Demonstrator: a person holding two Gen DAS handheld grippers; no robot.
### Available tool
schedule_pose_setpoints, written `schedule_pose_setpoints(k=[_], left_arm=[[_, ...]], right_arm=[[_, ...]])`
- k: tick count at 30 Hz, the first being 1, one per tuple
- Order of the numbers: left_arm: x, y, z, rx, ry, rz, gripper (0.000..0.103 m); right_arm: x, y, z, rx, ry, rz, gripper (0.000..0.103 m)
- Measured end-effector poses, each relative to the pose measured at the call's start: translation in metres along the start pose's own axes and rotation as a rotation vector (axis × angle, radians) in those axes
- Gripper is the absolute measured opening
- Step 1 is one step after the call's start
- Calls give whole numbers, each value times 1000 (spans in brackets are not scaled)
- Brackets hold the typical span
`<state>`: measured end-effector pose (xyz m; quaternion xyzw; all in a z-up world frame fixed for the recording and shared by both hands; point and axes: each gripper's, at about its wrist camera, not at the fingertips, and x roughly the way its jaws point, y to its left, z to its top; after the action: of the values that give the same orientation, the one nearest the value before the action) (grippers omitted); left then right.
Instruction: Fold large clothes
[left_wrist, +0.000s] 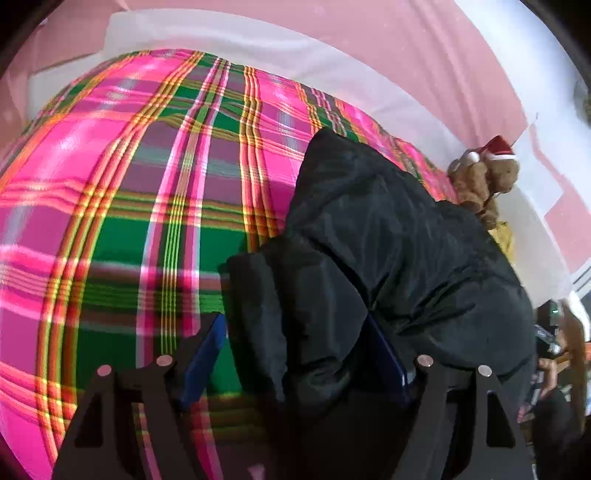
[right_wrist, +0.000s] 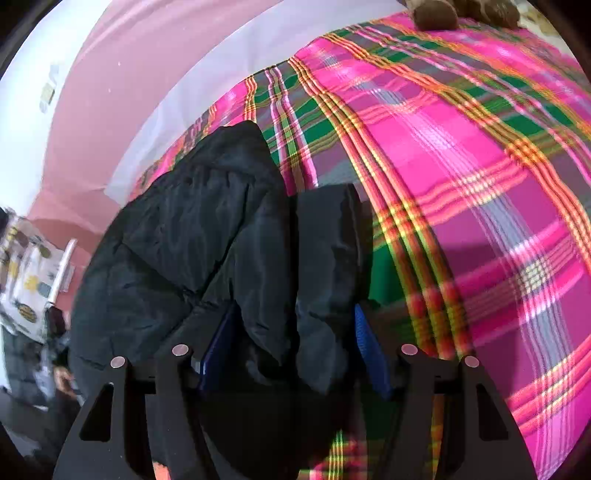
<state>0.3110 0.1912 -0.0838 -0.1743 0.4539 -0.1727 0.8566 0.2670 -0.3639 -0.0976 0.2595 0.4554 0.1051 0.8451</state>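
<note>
Left wrist view: black jacket (left_wrist: 388, 236) stretches lengthwise away up the plaid bedspread (left_wrist: 129, 184), folds between both spread grippers

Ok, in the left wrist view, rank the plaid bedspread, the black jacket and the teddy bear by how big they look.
1. plaid bedspread
2. black jacket, though closeness to the camera inflates it
3. teddy bear, clearly smallest, and farthest away

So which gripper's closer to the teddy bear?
Right, likely. The teddy bear sits ahead of the right gripper across the blanket; from the left gripper it lies off to its right, beyond the black jacket.
</note>
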Motion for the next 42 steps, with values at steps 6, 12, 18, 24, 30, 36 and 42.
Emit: schedule_pose_setpoints(k=[6,12,18,24,30,36,42], left_arm=[[13,5,0,-20,6,-56,80],[25,-4,7,6,-5,-29,80],[31,-12,8,8,-14,17,76],[21,-25,8,49,-28,25,42],[-14,-44,9,96,-69,65,28],[-56,-68,4,127,-124,62,27],[-79,-71,2,132,-148,71,27]], right_arm=[[11,-7,3,10,54,73,63],[32,2,15,-22,60,51,62],[36,17,16,-63,31,1,47],[34,26,21,-105,27,-17,29],[7,33,22,-129,-13,-12,20],[-30,41,19,-152,-64,18,18],[-41,56,18,-184,-75,35,18]])
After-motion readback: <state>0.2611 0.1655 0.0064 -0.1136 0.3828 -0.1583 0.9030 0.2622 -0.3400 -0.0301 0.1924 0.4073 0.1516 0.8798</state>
